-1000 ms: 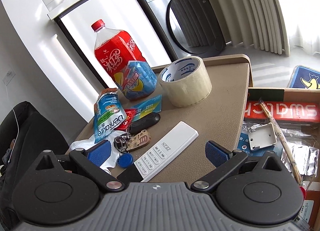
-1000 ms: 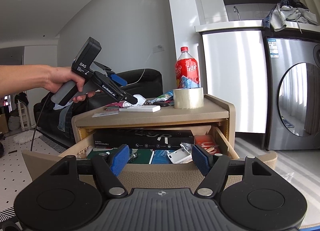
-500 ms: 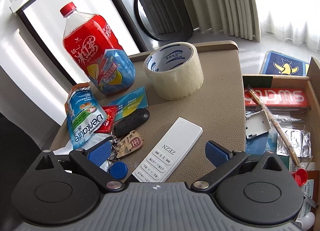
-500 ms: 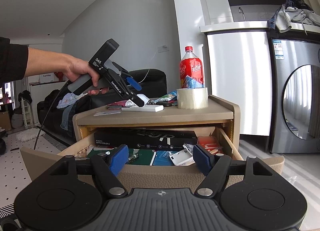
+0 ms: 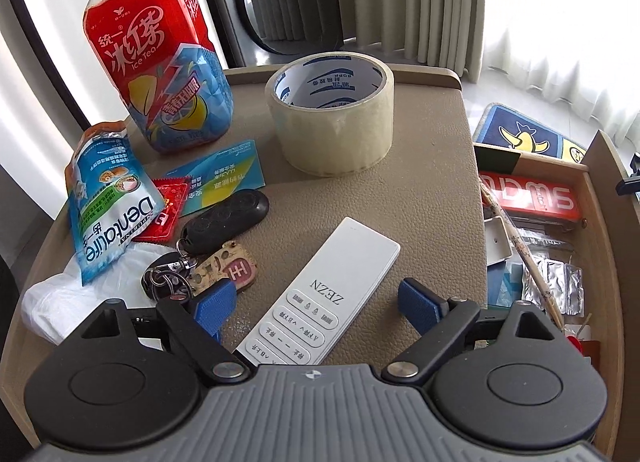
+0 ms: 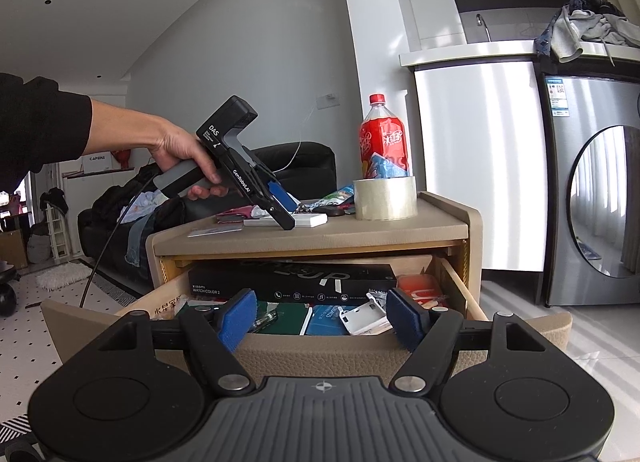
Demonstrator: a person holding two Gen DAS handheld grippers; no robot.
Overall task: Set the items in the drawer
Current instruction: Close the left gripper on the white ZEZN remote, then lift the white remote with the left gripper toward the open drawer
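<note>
A white remote (image 5: 320,298) lies on the beige cabinet top (image 5: 424,198), its near end between the blue pads of my left gripper (image 5: 316,306), which is open and low over it. Around it sit a tape roll (image 5: 332,118), an iced tea bottle (image 5: 160,50), a key bunch with black fob (image 5: 216,246), a Dentalife pouch (image 5: 108,206) and a blue card (image 5: 224,178). The drawer (image 6: 360,350) below stands pulled out, full of boxes and packets. My right gripper (image 6: 322,320) is open in front of the drawer, holding nothing. A hand (image 6: 180,154) holds the left gripper (image 6: 280,206).
A washing machine (image 6: 600,202) stands right of the cabinet, a white counter (image 6: 472,118) behind it. A black sofa (image 6: 200,186) with clothes is behind left. In the drawer lie a red box (image 5: 532,198), a thin stick (image 5: 520,254) and foil packets (image 5: 556,278).
My left gripper has moved forward and down over the cabinet top until its open pads flank the remote's near end. The right gripper has drifted only slightly before the drawer.
</note>
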